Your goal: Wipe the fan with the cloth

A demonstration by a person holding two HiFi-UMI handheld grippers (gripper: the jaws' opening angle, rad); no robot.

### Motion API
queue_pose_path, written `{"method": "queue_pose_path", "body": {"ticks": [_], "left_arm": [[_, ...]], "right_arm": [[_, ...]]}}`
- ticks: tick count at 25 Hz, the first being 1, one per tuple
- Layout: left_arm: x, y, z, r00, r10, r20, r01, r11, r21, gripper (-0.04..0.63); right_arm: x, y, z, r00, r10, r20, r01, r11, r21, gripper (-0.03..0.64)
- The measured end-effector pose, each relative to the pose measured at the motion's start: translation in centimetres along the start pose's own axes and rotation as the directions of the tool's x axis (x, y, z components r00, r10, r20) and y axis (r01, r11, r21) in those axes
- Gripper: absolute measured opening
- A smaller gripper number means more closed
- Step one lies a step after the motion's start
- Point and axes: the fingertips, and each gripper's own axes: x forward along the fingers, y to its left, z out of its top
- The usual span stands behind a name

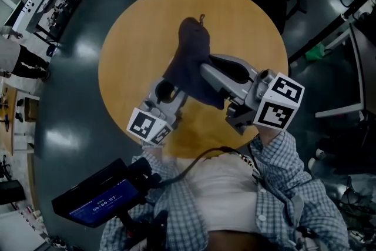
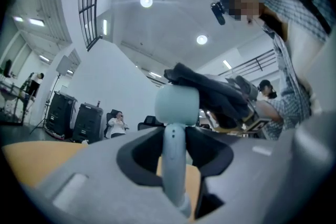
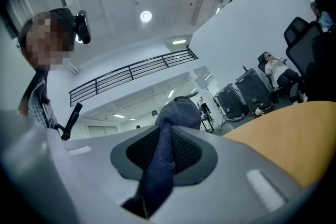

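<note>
In the head view a dark blue cloth (image 1: 191, 62) hangs over the spot where both grippers meet above the round wooden table (image 1: 129, 32). My left gripper (image 1: 167, 90) comes in from the lower left, my right gripper (image 1: 207, 72) from the right. In the left gripper view the small pale blue-green fan (image 2: 177, 105) stands upright, its stem clamped between the jaws of the left gripper (image 2: 176, 170), with the cloth (image 2: 210, 89) draped over its head. In the right gripper view a twisted fold of the cloth (image 3: 167, 136) is pinched in the right gripper (image 3: 157, 170). The head view hides the fan under the cloth.
A black device with a lit blue screen (image 1: 97, 201) sits at the person's lower left. Beyond the table are black equipment cases (image 2: 73, 118), office chairs and a seated person (image 2: 117, 123) on the dark floor.
</note>
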Motion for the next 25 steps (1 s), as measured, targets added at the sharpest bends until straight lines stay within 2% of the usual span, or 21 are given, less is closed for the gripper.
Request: {"method": "queue_pose_path", "body": {"ticks": [6, 11, 15, 19, 25], "left_arm": [[0.2, 1.1, 1.9, 0.996, 0.041, 0.084, -0.036, 0.998, -0.059, 0.135], [0.0, 1.3, 3.2, 0.988, 0.041, 0.150, -0.028, 0.995, -0.093, 0.135], [-0.5, 1.2, 4.0, 0.980, 0.031, 0.195, -0.008, 0.993, -0.117, 0.135], [-0.7, 0.8, 5.1, 0.972, 0.009, 0.237, 0.021, 0.992, -0.126, 0.135], [-0.8, 0.9, 5.8, 0.966, 0.000, 0.259, 0.035, 0.991, -0.130, 0.135]], "right_arm": [[-0.1, 0.5, -1.1, 0.997, 0.018, -0.068, -0.020, 0.999, -0.028, 0.074], [-0.1, 1.0, -3.1, 0.990, 0.033, -0.136, -0.039, 0.998, -0.043, 0.074], [-0.2, 0.3, -5.2, 0.981, 0.004, -0.192, -0.016, 0.998, -0.064, 0.074], [-0.5, -0.8, -7.1, 0.967, -0.024, -0.254, 0.004, 0.997, -0.079, 0.074], [-1.5, -2.5, -10.5, 0.926, -0.090, -0.365, 0.044, 0.990, -0.132, 0.074]]}}
